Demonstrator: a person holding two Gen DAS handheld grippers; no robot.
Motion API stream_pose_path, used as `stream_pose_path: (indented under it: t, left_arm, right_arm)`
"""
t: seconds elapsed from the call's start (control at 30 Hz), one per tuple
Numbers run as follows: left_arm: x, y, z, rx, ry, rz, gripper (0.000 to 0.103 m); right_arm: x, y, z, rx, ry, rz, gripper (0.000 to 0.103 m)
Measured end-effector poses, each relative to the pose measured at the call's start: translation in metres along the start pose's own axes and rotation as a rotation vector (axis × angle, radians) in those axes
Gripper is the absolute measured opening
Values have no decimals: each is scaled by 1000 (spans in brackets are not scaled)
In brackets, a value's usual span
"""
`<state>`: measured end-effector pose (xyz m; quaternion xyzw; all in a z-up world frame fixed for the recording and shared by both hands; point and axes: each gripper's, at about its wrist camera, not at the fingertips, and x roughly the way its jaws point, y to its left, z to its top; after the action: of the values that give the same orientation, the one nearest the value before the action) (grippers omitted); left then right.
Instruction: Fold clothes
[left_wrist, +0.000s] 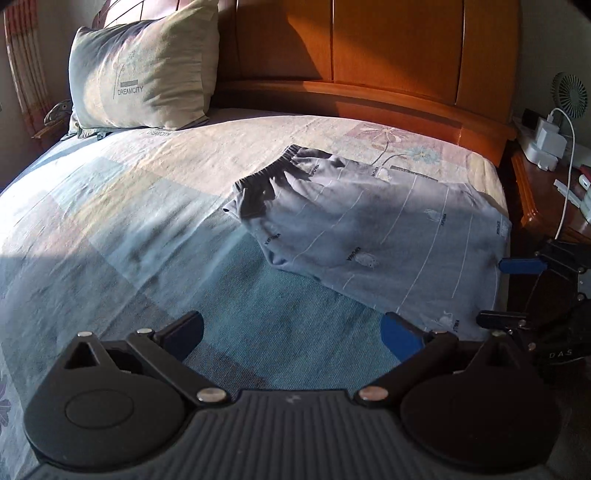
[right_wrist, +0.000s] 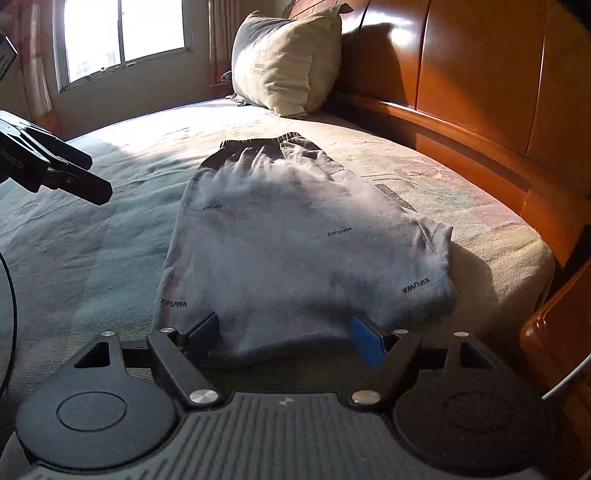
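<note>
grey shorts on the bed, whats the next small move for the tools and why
Probably close the right tool on the near hem of the grey shorts: it is open with the hem between its fingers, and the left tool, also open, holds nothing.

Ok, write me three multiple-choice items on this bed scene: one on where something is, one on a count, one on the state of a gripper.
1. Where do the grey shorts lie?
A. on the bed sheet
B. on the pillow
C. on the floor

2. How many pillows lean against the wooden headboard?
A. none
B. one
C. three

3. How is the right hand-held gripper set?
A. shut on the shorts
B. shut on the pillow
C. open, fingers apart at the near edge of the shorts

Answers:
1 A: the shorts are spread flat on the sheet, well short of the pillow.
2 B: both views show a single pillow propped there.
3 C: its blue fingers stand wide apart, with the hem between them unpinched; the left hand-held gripper is open too.
</note>
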<state>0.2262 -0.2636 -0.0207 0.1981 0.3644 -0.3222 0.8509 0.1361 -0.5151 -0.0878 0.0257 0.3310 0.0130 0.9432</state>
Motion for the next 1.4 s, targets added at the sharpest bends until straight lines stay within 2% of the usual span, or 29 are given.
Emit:
stream_pose_path:
  t: [0.1,0.27,0.43,0.53,0.6,0.7,0.8,0.87,0.97,1.1,1.4]
  left_arm:
    - [-12,-6,-23,-35,-15,8,102]
    - [-23,-18,-58,-82,-17,29,102]
    - [-28,-22,-78,-134,-7,46,102]
    - [-34,-17,-82,-184,-17,48,102]
    - [-39,-12,-83,-222,-20,50,102]
    - [-49,-8,-83,-238,-33,80,102]
    - [-65,-7,-86,-232,-71,120,102]
    - [-73,-7,-88,-233,-94,136,102]
    - [-85,-8,-90,-234,-134,164,102]
    - [-112,-17,-88,-232,-306,283,102]
    - [-125,-34,-75,-220,-277,162,102]
  right_arm:
    - [-11,-4,6,37,-47,21,84]
    - [-6,-22,19,35,-89,-93,86]
    - [16,-55,21,116,2,-145,86]
    - [0,-47,28,128,-42,-120,87]
    - [-5,-30,35,100,-69,-76,92]
    - [5,0,36,21,-36,-53,94]
    - [25,23,25,-32,71,-88,93]
    - [22,30,21,-26,71,-90,93]
    - [6,30,26,43,51,-33,94]
    - [-9,34,35,80,68,-42,96]
    - [-46,49,43,144,100,-46,103]
